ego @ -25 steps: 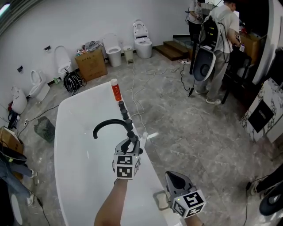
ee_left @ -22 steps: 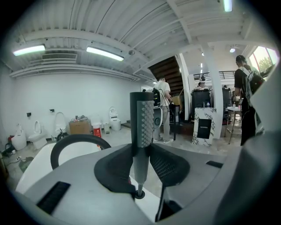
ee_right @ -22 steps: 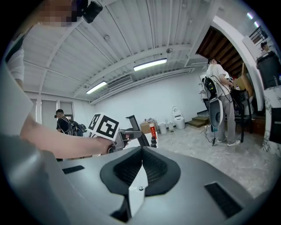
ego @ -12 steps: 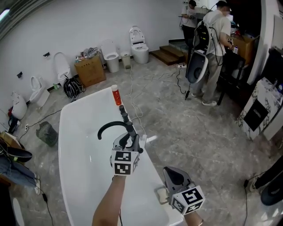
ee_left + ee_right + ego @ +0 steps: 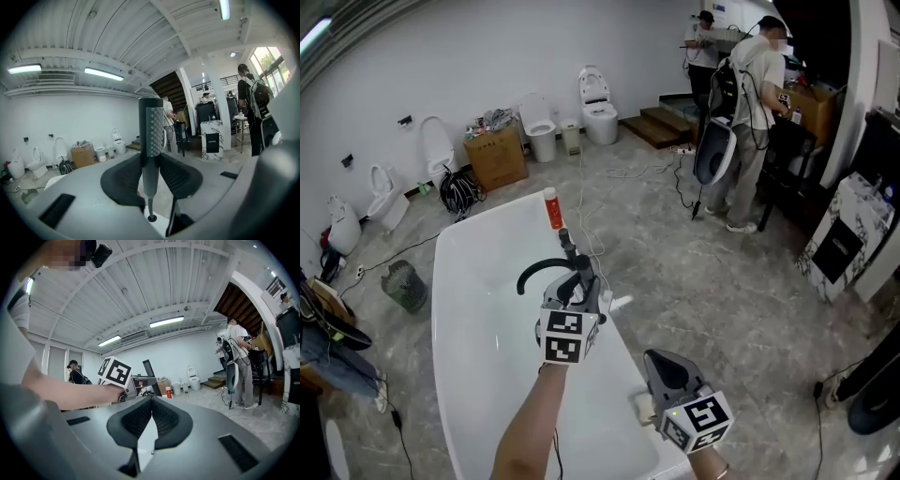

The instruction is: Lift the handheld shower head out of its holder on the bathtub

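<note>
A grey marbled floor carries a white bathtub, with a red bottle on its far edge and a cardboard box heaped with odds and ends by the wall. The bare left forearm reaches along the tub's right edge, and the left gripper is clamped on the handle of the shower head, upright above a round hole in the rim. The right gripper hangs at the tub's near right corner, jaws together on nothing.
</note>
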`<state>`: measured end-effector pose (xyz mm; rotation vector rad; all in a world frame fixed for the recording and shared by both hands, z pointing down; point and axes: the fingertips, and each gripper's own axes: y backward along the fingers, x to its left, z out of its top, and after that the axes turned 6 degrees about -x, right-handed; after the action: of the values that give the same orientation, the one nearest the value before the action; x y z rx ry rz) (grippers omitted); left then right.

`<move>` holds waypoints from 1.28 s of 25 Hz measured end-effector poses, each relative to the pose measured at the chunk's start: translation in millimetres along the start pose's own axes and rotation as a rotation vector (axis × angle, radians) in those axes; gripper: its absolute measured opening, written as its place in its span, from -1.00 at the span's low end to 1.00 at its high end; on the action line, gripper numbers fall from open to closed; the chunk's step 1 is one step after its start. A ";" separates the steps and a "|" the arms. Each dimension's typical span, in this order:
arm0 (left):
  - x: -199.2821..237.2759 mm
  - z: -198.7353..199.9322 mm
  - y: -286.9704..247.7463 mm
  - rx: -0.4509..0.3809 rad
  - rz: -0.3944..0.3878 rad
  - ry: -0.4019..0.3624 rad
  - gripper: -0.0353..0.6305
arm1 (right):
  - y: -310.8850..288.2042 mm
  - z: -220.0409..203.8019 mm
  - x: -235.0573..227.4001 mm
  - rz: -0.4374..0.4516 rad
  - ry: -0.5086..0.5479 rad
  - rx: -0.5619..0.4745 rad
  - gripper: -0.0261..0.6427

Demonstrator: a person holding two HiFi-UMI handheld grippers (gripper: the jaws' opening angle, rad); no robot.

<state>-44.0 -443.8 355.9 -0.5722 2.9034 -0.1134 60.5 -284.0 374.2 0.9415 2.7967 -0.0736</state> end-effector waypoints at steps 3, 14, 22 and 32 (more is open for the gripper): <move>0.0 16.0 13.3 -0.010 -0.004 -0.001 -0.48 | 6.4 12.6 13.9 0.006 0.011 -0.008 -0.90; -14.1 55.7 52.6 -0.038 -0.027 -0.024 -0.48 | 40.7 40.7 48.2 0.013 0.033 0.006 -0.90; -11.9 61.0 67.8 -0.034 -0.032 -0.020 -0.48 | 46.8 47.6 66.0 0.032 0.061 0.009 -0.91; -21.8 58.0 80.6 -0.039 -0.037 -0.040 -0.48 | 60.2 42.5 70.7 0.017 0.079 -0.007 -0.91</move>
<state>-42.8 -363.4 293.7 -0.6274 2.8631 -0.0504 48.5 -198.5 319.5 0.9870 2.8577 -0.0243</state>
